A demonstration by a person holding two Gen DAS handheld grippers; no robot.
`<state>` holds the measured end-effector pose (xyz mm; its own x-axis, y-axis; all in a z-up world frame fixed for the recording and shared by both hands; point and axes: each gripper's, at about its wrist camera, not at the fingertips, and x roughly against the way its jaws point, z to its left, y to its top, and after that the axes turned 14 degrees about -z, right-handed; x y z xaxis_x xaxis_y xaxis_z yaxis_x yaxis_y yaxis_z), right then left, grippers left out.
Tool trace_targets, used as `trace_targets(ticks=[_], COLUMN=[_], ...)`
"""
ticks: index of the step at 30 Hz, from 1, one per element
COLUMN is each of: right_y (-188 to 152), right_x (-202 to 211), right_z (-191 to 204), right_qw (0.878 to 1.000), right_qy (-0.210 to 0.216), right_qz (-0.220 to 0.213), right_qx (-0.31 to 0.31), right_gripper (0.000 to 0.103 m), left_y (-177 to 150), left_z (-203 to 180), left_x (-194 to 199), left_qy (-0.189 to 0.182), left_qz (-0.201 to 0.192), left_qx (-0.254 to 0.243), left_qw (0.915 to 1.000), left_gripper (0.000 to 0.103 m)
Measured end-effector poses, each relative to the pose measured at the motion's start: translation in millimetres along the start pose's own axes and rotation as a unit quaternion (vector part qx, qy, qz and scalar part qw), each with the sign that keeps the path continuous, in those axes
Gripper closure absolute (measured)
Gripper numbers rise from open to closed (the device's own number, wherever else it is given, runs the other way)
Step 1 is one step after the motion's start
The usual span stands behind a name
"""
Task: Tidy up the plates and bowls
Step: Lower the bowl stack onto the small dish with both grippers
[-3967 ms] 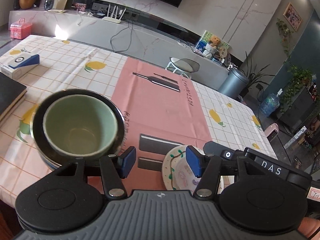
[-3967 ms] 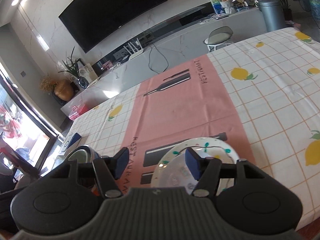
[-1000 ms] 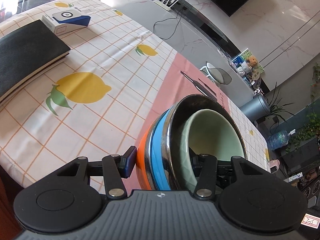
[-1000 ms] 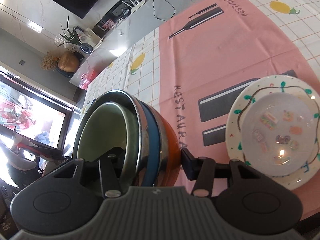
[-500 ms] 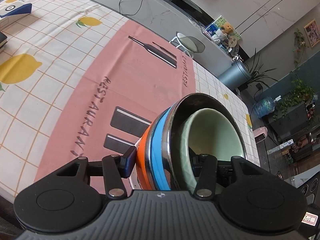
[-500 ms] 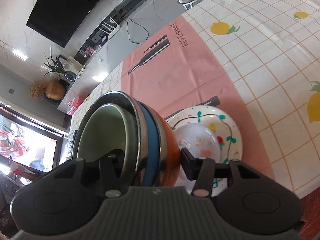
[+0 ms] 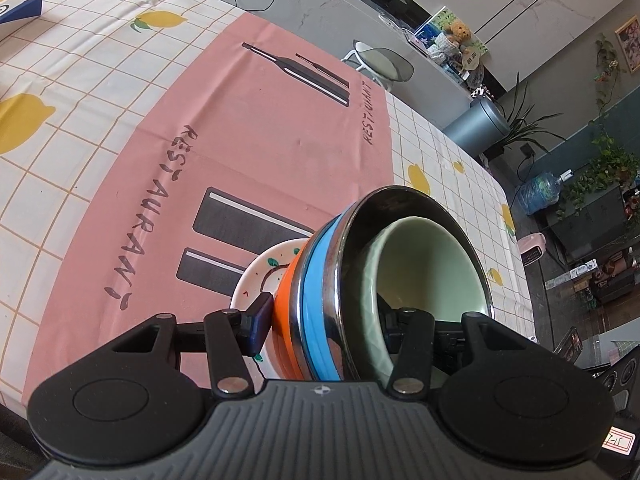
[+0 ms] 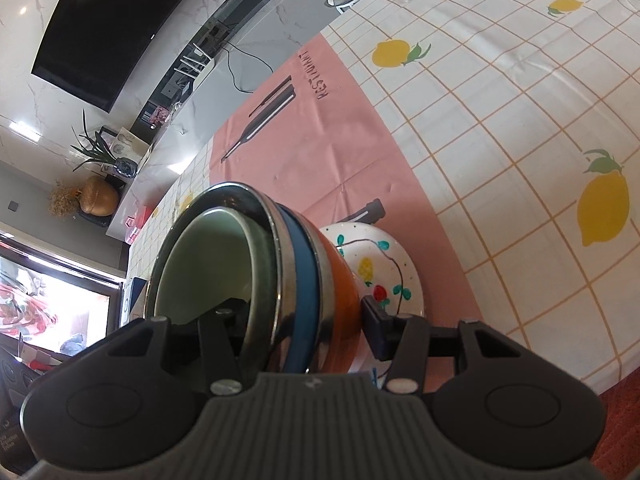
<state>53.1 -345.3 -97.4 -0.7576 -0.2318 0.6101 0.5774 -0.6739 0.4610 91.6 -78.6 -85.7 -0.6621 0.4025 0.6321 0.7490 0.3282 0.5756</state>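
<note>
A stack of nested bowls [image 7: 320, 300] has an orange one outermost, then a blue one, a steel one and a pale green one [image 7: 424, 264] inside. My left gripper [image 7: 324, 326] is shut on one side of the stack's rim. My right gripper [image 8: 300, 316] is shut on the opposite side of the stack [image 8: 304, 280]. The stack is over a white plate with painted fruit [image 8: 384, 264], also partly seen in the left wrist view [image 7: 268, 272]. I cannot tell whether the stack touches the plate.
The table has a pink runner [image 7: 240, 120] and a lemon-print check cloth [image 8: 520, 120]. A blue and white box [image 7: 20, 10] lies at the far left. The table's near edge [image 8: 600, 372] is close behind the plate.
Both grippers took hold of the bowl stack, lifted it and carried it from the left across the table. It now sits lower over the painted plate.
</note>
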Motion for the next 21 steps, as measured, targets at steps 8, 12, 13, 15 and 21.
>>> trace_targets(ticks=[8, 12, 13, 15, 21], right_y=[-2.2, -2.0, -1.9, -1.7, -2.3], right_x=[-7.3, -11.7, -12.4, -13.3, -11.5], right_z=[-5.7, -6.8, -6.8, -6.1, -4.1], right_qw=[1.000, 1.000, 1.000, 1.000, 1.000], right_qy=[-0.002, -0.002, -0.002, -0.002, -0.005], right_qz=[0.006, 0.003, 0.003, 0.002, -0.001], right_qx=[-0.004, 0.000, 0.000, 0.003, 0.014], right_gripper=[0.053, 0.053, 0.053, 0.053, 0.053], left_y=[-3.0, -2.0, -1.8, -1.8, -1.4], left_z=[1.2, 2.0, 2.2, 3.3, 4.8], left_x=[-5.5, -6.6, -6.7, -7.1, -9.3], left_qy=[0.006, 0.004, 0.003, 0.002, -0.004], left_qz=[0.006, 0.005, 0.004, 0.005, 0.013], left_qx=[0.000, 0.000, 0.001, 0.003, 0.005], left_qw=[1.0000, 1.0000, 1.0000, 1.0000, 0.9999], left_gripper=[0.047, 0.047, 0.047, 0.047, 0.047])
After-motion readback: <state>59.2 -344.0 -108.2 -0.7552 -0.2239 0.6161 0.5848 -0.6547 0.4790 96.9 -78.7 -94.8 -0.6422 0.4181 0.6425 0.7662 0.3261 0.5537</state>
